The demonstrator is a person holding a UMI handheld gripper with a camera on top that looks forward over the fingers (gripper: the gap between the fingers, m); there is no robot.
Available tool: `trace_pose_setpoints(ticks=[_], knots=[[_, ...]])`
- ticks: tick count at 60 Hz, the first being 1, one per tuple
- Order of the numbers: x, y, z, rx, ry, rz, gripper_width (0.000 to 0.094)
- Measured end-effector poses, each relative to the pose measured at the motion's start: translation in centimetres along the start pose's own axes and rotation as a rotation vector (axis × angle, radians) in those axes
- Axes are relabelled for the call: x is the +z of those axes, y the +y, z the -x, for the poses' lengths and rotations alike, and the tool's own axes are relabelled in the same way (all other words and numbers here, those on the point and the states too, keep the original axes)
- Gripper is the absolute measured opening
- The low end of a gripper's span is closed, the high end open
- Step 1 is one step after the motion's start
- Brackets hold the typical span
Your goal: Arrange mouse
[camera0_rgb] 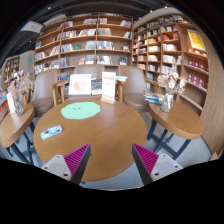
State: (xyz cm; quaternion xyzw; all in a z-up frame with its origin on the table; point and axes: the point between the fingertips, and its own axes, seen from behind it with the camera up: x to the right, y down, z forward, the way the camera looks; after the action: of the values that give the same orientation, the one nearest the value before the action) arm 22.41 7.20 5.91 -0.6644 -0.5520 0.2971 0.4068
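Note:
A round wooden table [105, 135] stands ahead of my gripper [110, 160]. On it lies a round teal mouse pad [80, 110] toward the far left. A small light object with a blue tint, which looks like the mouse [50, 131], lies near the table's left edge, apart from the pad. My fingers [75, 160] with magenta pads are spread wide over the table's near edge, and nothing is between them.
Two upright white cards [81, 84] [108, 86] stand at the table's far side. Grey chairs [132, 90] ring the table. Another wooden table [180, 118] stands at the right, one [12, 125] at the left. Bookshelves [95, 40] line the back walls.

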Motion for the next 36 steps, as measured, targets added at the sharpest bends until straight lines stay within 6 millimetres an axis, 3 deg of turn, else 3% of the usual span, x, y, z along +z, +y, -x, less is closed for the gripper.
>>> trace_pose_setpoints(ticks=[8, 10, 36], knots=[[-1.4, -0.3, 1.1, -0.024, -0.025, 0.003, 0.0856], [-0.6, -0.3, 1.8, -0.026, -0.033, 0.003, 0.0857], [-0.1, 2.1, 16.1, -0.068, -0.181, 0.063, 0.0855]])
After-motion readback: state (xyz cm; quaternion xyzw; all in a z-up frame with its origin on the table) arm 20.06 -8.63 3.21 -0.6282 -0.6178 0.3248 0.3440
